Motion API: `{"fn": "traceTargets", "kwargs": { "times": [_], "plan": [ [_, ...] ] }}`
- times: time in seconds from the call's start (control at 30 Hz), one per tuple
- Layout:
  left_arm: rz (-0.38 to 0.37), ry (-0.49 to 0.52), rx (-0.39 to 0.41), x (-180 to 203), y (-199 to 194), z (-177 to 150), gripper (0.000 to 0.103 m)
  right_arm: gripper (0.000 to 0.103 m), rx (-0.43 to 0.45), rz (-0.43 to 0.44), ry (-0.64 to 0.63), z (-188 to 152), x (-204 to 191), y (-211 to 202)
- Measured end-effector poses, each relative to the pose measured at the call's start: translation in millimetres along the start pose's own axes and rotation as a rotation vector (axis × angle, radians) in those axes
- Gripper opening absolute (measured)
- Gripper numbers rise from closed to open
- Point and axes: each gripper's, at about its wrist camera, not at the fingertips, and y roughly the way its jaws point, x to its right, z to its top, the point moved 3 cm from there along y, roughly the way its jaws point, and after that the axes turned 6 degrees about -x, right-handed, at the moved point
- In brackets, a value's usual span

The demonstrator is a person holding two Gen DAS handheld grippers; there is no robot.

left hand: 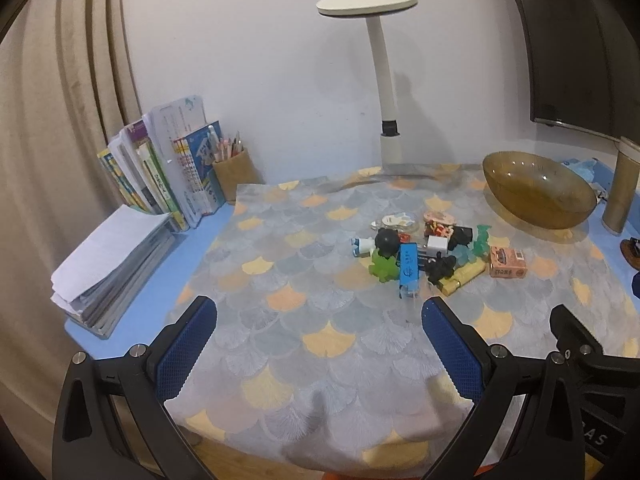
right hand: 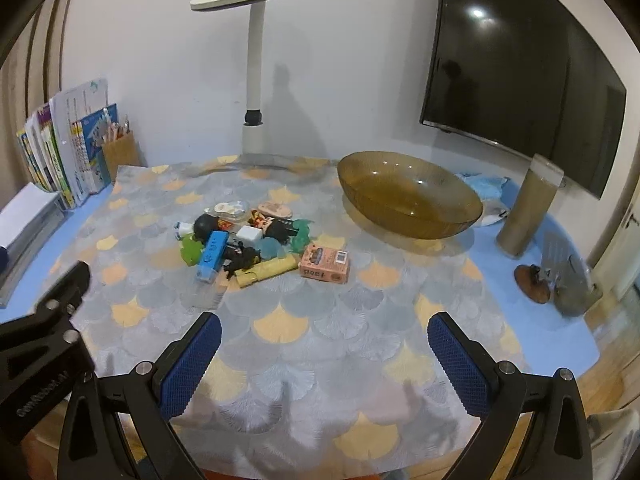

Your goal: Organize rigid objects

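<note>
Two grippers hang wide apart and empty over the near edge of the scallop-patterned cloth [right hand: 280, 360], the left gripper [left hand: 320, 344] beside the right gripper [right hand: 324, 360]. Farther in, the small toys lie heaped, a blue box [right hand: 211, 255] leaning on a black figure [right hand: 240, 262], a pink carton [right hand: 325, 267] just beside. Pinching one could topple the tangle. Beyond sits the empty amber glass bowl [right hand: 408, 196]; a hard drop might chip it.

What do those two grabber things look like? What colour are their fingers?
Both look alike. The left gripper and the right gripper have black plastic frames with triangular cut-outs and silver bolts. Their fingers wear blue pads with a bumpy grid texture. White lettering marks the black bodies. No hands or sleeves show.
</note>
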Motion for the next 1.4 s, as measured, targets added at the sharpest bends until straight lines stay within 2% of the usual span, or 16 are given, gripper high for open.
{"fn": "traceTargets", "kwargs": {
  "times": [0.1,0.6,0.97,1.27,1.4],
  "plan": [
    [0.015,0.008,-0.003,3.5,2.9,-4.1,0.102,0.103,0.002,-0.009,0.001,0.0,0.7,-1.3],
    [-0.031,-0.014,-0.053,3.7,24.0,-7.4,0.102,0.103,-0.058,0.021,0.028,1.1,2.6,21.8],
    [-0.027,-0.012,-0.048,3.4,25.2,-6.5,0.102,0.103,-0.054,0.022,0.034,-1.1,1.9,21.0],
    [-0.05,-0.034,-0.054,3.1,22.4,-7.4,0.102,0.103,-0.082,0.078,0.073,-1.5,7.2,21.6],
    [-0.042,-0.031,-0.052,4.0,21.2,-7.6,0.102,0.103,-0.083,0.07,0.069,-2.0,7.0,21.2]
  ]
}}
